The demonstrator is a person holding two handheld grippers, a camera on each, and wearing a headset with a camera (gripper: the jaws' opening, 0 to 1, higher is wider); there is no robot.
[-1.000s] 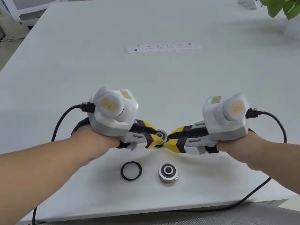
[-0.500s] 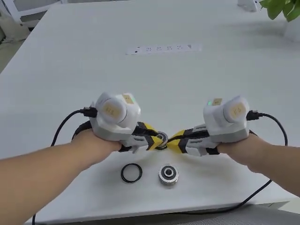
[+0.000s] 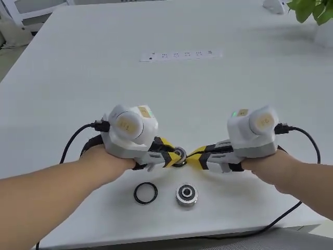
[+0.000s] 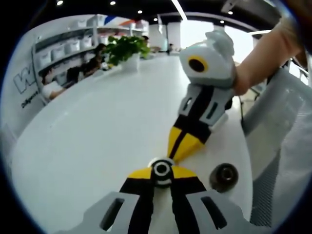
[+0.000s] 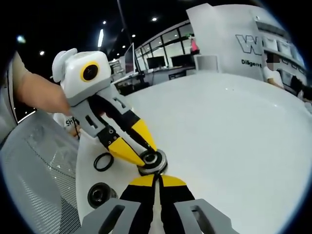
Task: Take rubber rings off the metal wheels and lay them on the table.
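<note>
Standing by the counter (image 3: 78, 62), I'd say the job is about half done. One rubber ring (image 3: 145, 192) lies flat on the counter near the front edge. Just beside it, apart from it, sits a metal wheel (image 3: 186, 193) that looks bare, though I can't be sure at this size.

The work in hand is a second wheel (image 3: 180, 154), held up off the counter between the two tools. The left gripper (image 3: 170, 155) has its jaws clamped on this second wheel, which sits right at its yellow tips in the left gripper view. The right gripper (image 3: 193, 154) meets it from the other side. Its jaws look pressed together with the tips against the wheel's rim, and I can't tell whether they have any rubber pinched.

A dark band around that rim suggests its ring is not yet off. What's left is to peel it free and lay it down near the first.
</note>
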